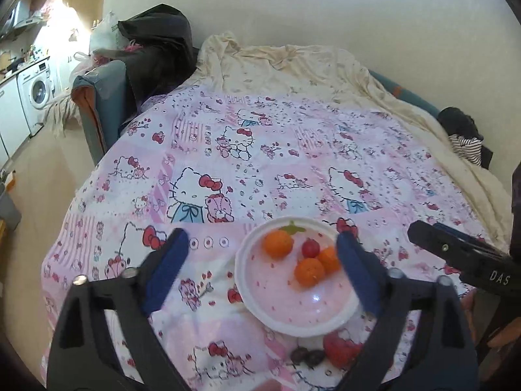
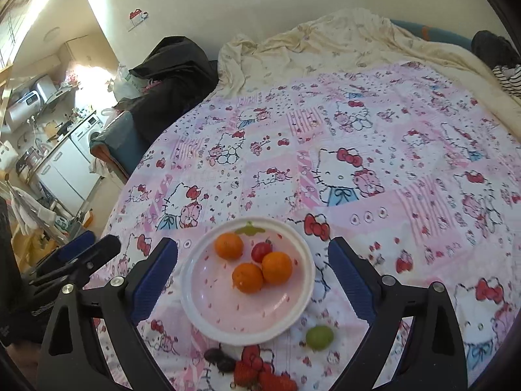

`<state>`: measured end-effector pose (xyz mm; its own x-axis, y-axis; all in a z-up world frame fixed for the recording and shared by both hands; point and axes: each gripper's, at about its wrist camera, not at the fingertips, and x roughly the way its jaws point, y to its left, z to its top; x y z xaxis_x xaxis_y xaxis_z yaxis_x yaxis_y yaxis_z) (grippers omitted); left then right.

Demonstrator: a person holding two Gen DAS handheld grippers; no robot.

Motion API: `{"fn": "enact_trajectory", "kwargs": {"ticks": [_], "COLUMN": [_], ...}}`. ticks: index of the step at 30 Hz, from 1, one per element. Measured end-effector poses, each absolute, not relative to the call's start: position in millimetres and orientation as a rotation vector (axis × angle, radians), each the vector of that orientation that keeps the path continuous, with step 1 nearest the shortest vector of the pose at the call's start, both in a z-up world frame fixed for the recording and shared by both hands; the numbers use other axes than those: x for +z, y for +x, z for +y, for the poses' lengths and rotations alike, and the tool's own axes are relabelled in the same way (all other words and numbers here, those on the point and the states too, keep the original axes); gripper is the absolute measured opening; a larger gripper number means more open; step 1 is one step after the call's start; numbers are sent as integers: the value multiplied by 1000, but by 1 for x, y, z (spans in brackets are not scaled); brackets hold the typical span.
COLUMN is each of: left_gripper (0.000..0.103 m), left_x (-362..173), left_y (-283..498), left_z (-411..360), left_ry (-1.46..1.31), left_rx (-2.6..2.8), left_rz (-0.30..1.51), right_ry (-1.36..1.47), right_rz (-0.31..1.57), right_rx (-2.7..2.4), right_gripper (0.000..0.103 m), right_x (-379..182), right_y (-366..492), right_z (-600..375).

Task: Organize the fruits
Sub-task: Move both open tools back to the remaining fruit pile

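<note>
A pink plate with a white rim (image 1: 247, 296) (image 2: 195, 312) lies on the Hello Kitty cloth. It holds three oranges (image 1: 277, 243) (image 2: 229, 245) and one small red fruit (image 1: 310, 248) (image 2: 260, 251). On the cloth near the plate's front edge lie a green grape (image 2: 319, 337), two dark grapes (image 2: 218, 358) (image 1: 306, 355) and strawberries (image 2: 260, 376) (image 1: 338, 348). My left gripper (image 1: 263, 270) is open and empty above the plate. My right gripper (image 2: 252, 280) is open and empty, also above the plate. Each gripper shows at the edge of the other's view.
The cloth covers a bed with a cream sheet (image 1: 293, 71) bunched at the far side. Black clothing (image 1: 156, 49) lies on a blue sofa arm (image 1: 97, 97) at the left. Dark and striped clothes (image 1: 465, 137) lie at the right. A kitchen with a washing machine (image 1: 37, 88) is far left.
</note>
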<state>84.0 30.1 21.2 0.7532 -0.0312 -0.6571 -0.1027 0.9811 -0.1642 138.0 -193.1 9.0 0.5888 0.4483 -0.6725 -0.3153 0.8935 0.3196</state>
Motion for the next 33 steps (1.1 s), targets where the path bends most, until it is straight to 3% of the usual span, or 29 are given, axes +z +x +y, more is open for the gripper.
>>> {"fn": "enact_trajectory", "kwargs": {"ticks": [14,27,29,31,33], "left_gripper": [97,97,91,68,58], "left_x": [5,-49,-64,-79,-96], "left_y": [38,38,44,53,63], "left_z": [35,14,11,6,-1], "left_ry": [-255,-277,-317,-363,-398], "left_rx": [132,70,47,14,-23], "left_rz": [841,1080,1135,1188,1246], "right_ry": [255,312,310,317,319], "right_rz": [888,1023,1036,1048,1052], "right_rx": [398,329,316,307,296], "right_gripper": [96,96,96,96,96], "right_x": [11,-21,-24,-27,-29], "right_y": [74,56,56,55,55], "right_z": [-233,-262,-268,-274,-278]}}
